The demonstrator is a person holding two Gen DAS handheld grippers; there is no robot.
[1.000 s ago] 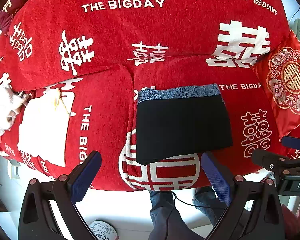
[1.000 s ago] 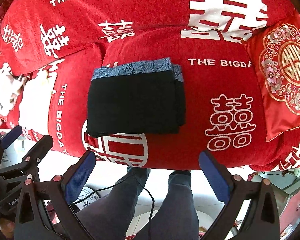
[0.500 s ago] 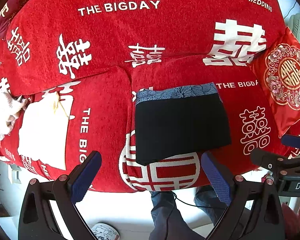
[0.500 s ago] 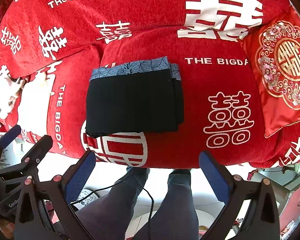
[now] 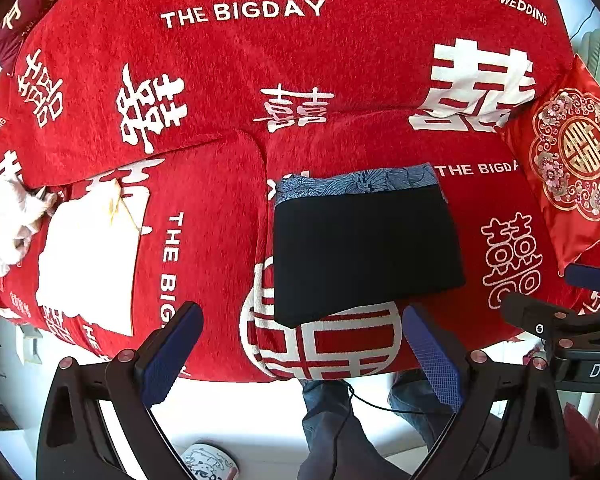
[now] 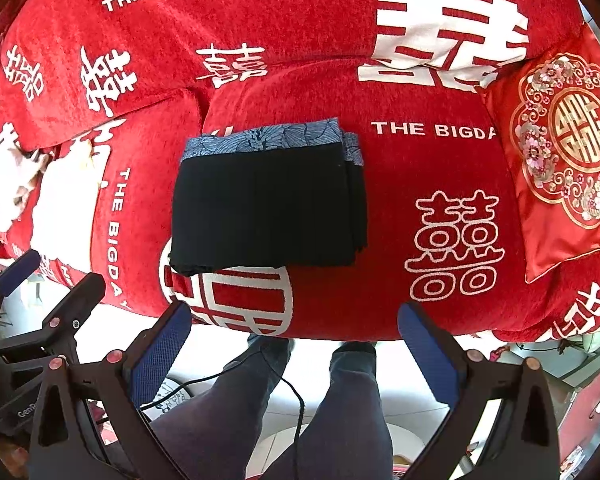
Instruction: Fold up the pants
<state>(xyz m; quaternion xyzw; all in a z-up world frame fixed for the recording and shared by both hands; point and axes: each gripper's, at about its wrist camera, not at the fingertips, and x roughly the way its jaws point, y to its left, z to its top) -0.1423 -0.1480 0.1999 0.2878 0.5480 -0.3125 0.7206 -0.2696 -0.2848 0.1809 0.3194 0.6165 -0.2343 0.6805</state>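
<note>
The black pants (image 5: 364, 248) lie folded into a flat rectangle on the red sofa seat, with a blue patterned waistband along the far edge. They also show in the right wrist view (image 6: 268, 208). My left gripper (image 5: 300, 348) is open and empty, held above the sofa's front edge, just short of the pants. My right gripper (image 6: 292, 344) is open and empty, also above the front edge, near the pants' lower right. Each gripper shows at the edge of the other's view.
A red sofa cover (image 5: 240, 60) with white lettering spans the seat and back. A white folded cloth (image 5: 88, 264) and crumpled white fabric (image 5: 4, 220) lie at the left. An embroidered red cushion (image 6: 560, 152) leans at the right. The person's legs (image 6: 340, 420) stand below.
Both grippers have drifted slightly back from the sofa; the pants lie still and both grippers stay open.
</note>
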